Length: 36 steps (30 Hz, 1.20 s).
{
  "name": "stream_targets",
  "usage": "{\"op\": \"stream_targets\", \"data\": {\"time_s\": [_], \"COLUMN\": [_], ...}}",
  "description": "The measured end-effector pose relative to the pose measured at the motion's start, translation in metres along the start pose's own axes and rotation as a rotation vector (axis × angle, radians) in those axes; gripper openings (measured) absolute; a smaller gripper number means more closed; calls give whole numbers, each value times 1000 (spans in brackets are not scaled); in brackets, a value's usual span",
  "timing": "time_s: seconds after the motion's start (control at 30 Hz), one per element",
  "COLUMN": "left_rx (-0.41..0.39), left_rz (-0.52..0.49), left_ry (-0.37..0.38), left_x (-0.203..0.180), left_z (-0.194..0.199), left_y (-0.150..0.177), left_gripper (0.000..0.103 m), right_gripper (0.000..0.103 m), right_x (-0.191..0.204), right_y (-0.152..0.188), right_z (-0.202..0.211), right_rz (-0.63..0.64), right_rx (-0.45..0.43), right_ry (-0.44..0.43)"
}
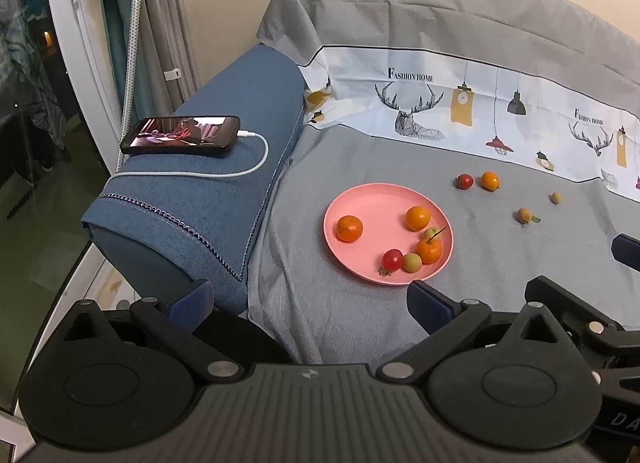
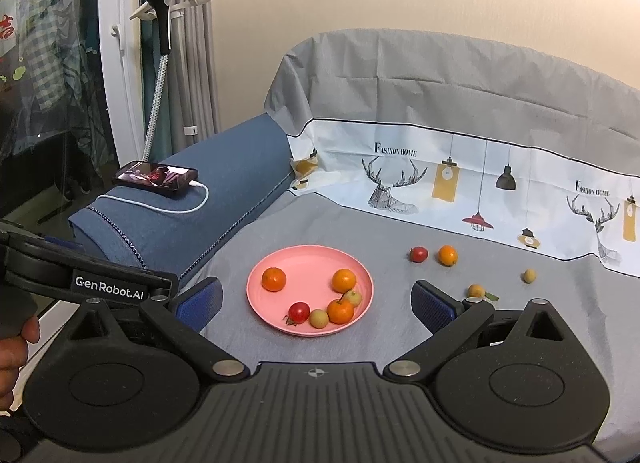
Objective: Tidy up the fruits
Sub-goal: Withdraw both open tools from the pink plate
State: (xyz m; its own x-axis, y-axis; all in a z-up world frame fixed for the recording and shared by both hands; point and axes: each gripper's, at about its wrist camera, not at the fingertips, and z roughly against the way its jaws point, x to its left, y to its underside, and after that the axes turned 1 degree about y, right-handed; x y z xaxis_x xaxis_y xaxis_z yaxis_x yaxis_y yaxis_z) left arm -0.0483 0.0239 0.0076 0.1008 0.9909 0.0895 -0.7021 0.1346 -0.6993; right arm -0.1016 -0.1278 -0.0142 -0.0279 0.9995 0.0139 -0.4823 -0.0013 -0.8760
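Seeing the nearest loose fruit (image 2: 476, 290) at 1 o'clock of my gaping, empty right hand-held gripper (image 2: 316, 305); the left hand-held gripper (image 1: 310, 303), also spread empty, sits farther off.

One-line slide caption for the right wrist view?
Open right tool hovers before round pink plastic plate holding six fruits; four remain on grey cloth.

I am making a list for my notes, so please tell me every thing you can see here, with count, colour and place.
plate: 1, pink, on the grey sheet.
oranges on plate: 3, orange.
cherry tomato on plate: 1, red.
pale fruits on plate: 2, yellow-green.
loose fruits: 4 on the sheet right of the plate; red, orange, two yellowish.
phone: 1, black, screen lit, on the blue armrest.
cable: 1, white, plugged into phone.
left gripper: black, blue pads, open.
right gripper: same, open.
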Motion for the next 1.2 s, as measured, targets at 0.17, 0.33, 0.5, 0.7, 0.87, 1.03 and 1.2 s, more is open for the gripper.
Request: {"op": "stream_targets", "data": {"time_s": [0.17,0.33,0.5,0.7,0.87,1.03,1.2], "left_rx": [18,35,52,74,95,123,151], "left_rz": [-6,-13,-21,-34,-63,-83,-111], "left_ry": [1,-1,-3,-6,-15,-11,9], "left_x": [-1,-2,-4,-8,-15,-29,-51], "left_z": [-6,-11,-16,-25,-35,-50,-71], "left_y": [1,1,2,2,-1,-11,-27], "left_gripper": [103,103,103,103,103,103,103], "right_gripper": [100,100,100,100,100,101,102], "right_x": [-3,-5,-8,-13,-20,-35,-59], "right_y": [0,1,4,8,11,15,21], "right_z": [-5,-10,-14,-21,-31,-41,-54], "right_rz": [-8,-17,-27,-46,-81,-127,-175], "right_rx": [13,25,38,55,70,85,101], "right_ry": [-4,-5,-6,-7,2,16,43]}}
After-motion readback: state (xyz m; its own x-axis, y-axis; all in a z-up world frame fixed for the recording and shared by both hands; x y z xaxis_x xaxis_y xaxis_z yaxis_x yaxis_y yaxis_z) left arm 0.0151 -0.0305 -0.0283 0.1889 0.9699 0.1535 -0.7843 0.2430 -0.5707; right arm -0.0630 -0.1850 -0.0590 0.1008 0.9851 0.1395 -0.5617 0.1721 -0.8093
